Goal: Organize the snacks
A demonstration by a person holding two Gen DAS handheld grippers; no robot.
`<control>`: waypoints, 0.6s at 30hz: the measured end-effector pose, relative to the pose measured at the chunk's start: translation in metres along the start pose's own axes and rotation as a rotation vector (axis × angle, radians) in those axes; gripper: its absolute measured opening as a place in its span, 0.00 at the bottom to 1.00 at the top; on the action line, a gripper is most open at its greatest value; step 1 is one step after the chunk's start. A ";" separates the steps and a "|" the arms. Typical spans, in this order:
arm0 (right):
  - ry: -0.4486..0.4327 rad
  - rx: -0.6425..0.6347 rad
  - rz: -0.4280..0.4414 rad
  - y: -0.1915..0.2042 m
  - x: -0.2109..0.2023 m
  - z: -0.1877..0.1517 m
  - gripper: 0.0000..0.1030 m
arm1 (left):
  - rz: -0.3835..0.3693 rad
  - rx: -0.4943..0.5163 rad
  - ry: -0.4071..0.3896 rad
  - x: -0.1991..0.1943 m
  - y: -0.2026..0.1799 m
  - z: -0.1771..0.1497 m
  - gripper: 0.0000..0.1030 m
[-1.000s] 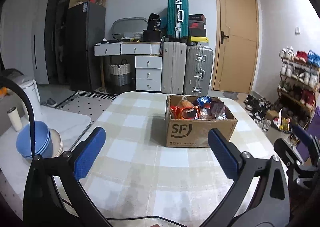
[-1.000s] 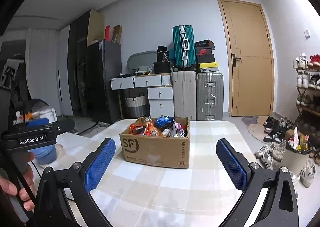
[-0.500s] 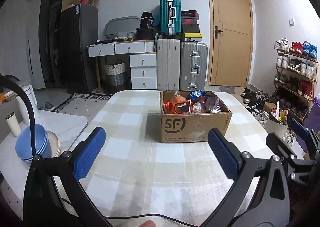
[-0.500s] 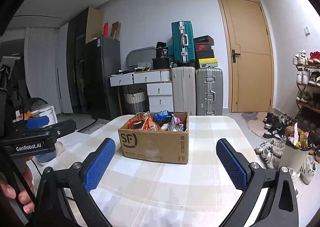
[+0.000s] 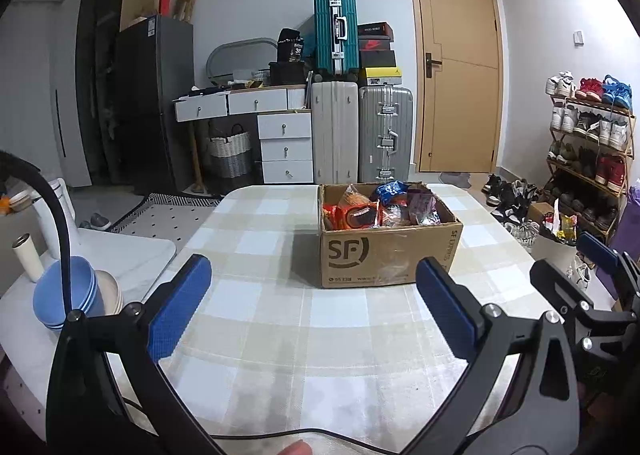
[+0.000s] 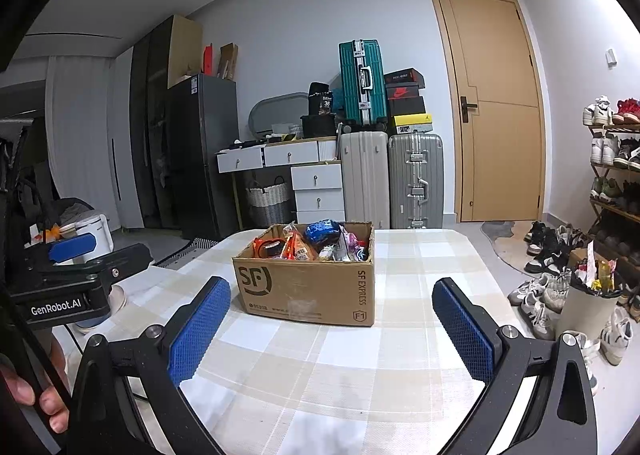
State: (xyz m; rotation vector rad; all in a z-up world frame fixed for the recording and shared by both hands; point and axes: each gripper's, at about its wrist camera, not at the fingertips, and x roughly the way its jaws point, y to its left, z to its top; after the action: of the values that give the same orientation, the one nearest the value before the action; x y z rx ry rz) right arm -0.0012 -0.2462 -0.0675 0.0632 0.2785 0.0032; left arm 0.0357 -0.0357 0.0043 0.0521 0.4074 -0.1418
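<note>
Left wrist view: the left hand-held gripper (image 5: 312,303) hangs over the near part of the worktop (image 5: 280,335) with its blue pads spread wide and nothing between them. In the right wrist view the right hand-held gripper (image 6: 332,327) is likewise spread and empty, level with the left one and aimed the same way.

Beyond both, toward the far edge of the worktop and a little right of its middle, stands an open cardboard box (image 5: 384,255) printed "SF". The snacks (image 5: 380,207) lie heaped inside it, rising just above the rim: an orange-red packet at the left, a blue one at the back, a purple one at the right. No packet lies loose on the checked cloth, so the scene fits either snacks gathered into the box or snacks waiting to be taken out.

The packets look like thin foil or plastic pouches, probably light, crinkly and slippery, with contents that crush easily; at this range their exact kinds are hard to read. A sealed top edge or a corner standing clear of the heap would give the pads the surest pinch, with gentle pressure.
</note>
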 end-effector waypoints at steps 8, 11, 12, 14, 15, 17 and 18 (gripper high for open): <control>0.007 0.007 -0.001 -0.001 0.000 -0.001 1.00 | -0.002 -0.007 0.011 0.002 0.002 0.000 0.99; 0.013 0.011 0.000 0.000 0.001 -0.001 1.00 | -0.001 -0.005 0.010 0.002 0.002 0.000 0.99; 0.013 0.011 -0.001 0.001 0.001 -0.002 1.00 | -0.001 0.000 0.010 0.003 0.001 0.000 0.99; 0.016 0.013 0.002 0.001 0.001 -0.002 1.00 | 0.002 0.011 0.015 0.004 0.000 0.000 0.99; 0.017 0.013 0.001 0.001 0.002 -0.002 1.00 | 0.004 0.017 0.016 0.004 -0.001 0.001 0.99; 0.018 0.012 0.001 0.002 0.002 -0.002 1.00 | -0.002 0.031 0.014 0.004 -0.004 0.000 0.99; 0.017 0.013 0.000 0.001 0.002 -0.002 1.00 | -0.009 0.034 0.013 0.005 -0.004 0.000 0.99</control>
State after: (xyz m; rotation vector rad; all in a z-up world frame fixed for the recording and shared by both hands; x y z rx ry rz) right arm -0.0001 -0.2447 -0.0697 0.0761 0.2959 0.0023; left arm 0.0397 -0.0403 0.0021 0.0844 0.4182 -0.1572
